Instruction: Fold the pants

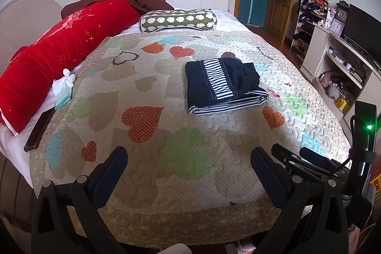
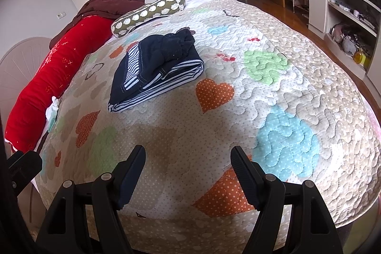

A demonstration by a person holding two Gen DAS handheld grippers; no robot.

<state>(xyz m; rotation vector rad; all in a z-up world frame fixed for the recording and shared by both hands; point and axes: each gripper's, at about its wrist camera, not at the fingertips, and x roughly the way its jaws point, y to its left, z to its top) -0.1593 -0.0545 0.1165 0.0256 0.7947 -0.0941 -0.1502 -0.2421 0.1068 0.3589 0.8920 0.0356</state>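
Both grippers hang over the near edge of the bed, jaws spread and nothing between them — left gripper [image 1: 189, 160] and right gripper [image 2: 188, 158] alike released, pointing down and forward across the quilt [image 1: 147, 173].

Pants [image 1: 223, 85] lie well ahead of both grippers, out toward the middle of the bed, clear of either one. From the right wrist view the pants [image 2: 154, 68] sit ahead and to the left of the gripper. Already a compact bundle: dark cloth with a striped band on top, striped layers stacked along the near edge. One dark part on top looks bunched rather than flat.

Judgement: folding looks largely done; what remains, if anything, is tidying that lump.

How to do it well:
- Reach forward with one gripper only, low over the quilt, and pinch just the loose dark fabric — not the stacked layers under it.
- Hold the near striped edge down with the other gripper so the bundle does not slide or unroll.
- Pull the lump flat along the bundle, then let go before lifting away.
- Keep clear of the patterned pillow [image 1: 177, 20] beyond and the red bolster [image 1: 59, 51] far to the left.

Risk: catching quilt along with cloth.
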